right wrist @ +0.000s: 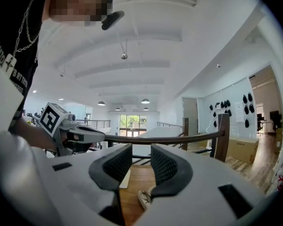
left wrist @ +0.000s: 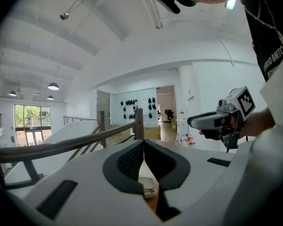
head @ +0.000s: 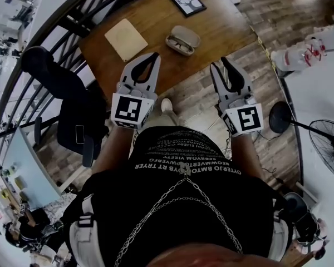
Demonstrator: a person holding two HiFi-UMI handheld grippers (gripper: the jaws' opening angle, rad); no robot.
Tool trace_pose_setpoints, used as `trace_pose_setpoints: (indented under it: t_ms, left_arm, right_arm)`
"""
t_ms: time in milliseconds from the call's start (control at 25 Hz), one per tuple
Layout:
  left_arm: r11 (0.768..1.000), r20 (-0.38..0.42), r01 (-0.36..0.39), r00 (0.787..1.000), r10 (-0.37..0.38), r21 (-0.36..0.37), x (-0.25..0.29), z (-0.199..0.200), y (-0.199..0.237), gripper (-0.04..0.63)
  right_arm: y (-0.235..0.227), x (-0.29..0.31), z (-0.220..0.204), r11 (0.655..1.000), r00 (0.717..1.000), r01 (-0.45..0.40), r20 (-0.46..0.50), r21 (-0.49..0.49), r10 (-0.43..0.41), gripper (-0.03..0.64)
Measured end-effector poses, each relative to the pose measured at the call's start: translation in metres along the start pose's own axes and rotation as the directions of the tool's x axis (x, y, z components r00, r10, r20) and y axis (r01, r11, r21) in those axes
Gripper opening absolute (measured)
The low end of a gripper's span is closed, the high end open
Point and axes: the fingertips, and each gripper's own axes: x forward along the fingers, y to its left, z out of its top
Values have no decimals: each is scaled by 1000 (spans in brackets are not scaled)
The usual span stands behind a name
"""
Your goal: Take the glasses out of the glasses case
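Note:
The beige glasses case (head: 183, 40) lies open on the wooden table (head: 222, 21), with the glasses (head: 178, 45) lying in its lower half. Both grippers hover over the table's near edge, short of the case and not touching it. My left gripper (head: 155, 55) is shut and empty, its tips meeting (left wrist: 144, 145), and the case (left wrist: 148, 188) shows below them. My right gripper (head: 219, 63) is open with a narrow gap and holds nothing (right wrist: 141, 149). The case (right wrist: 144, 199) peeks out under its right jaw.
A beige sheet (head: 126, 39) lies left of the case and a framed picture (head: 187, 1) stands behind it. A dark railing (head: 55, 43) curves past the table's left side. A black chair (head: 72, 104) is at the left, a fan (head: 328, 143) at the right.

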Motion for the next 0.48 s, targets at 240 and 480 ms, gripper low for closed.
trace_pose_setpoints:
  t_ms: [240,480]
  left_arm:
    - [1000,6,19,1000,-19,0,12,4,13,29]
    - [999,17,34,999,-34,-1,24,10,23,29]
  right_arm:
    - [-2,19,7,1000,1000,1,4,-5,-1,109]
    - [-8,30,10,1000,1000,13,4,-5,-13,109]
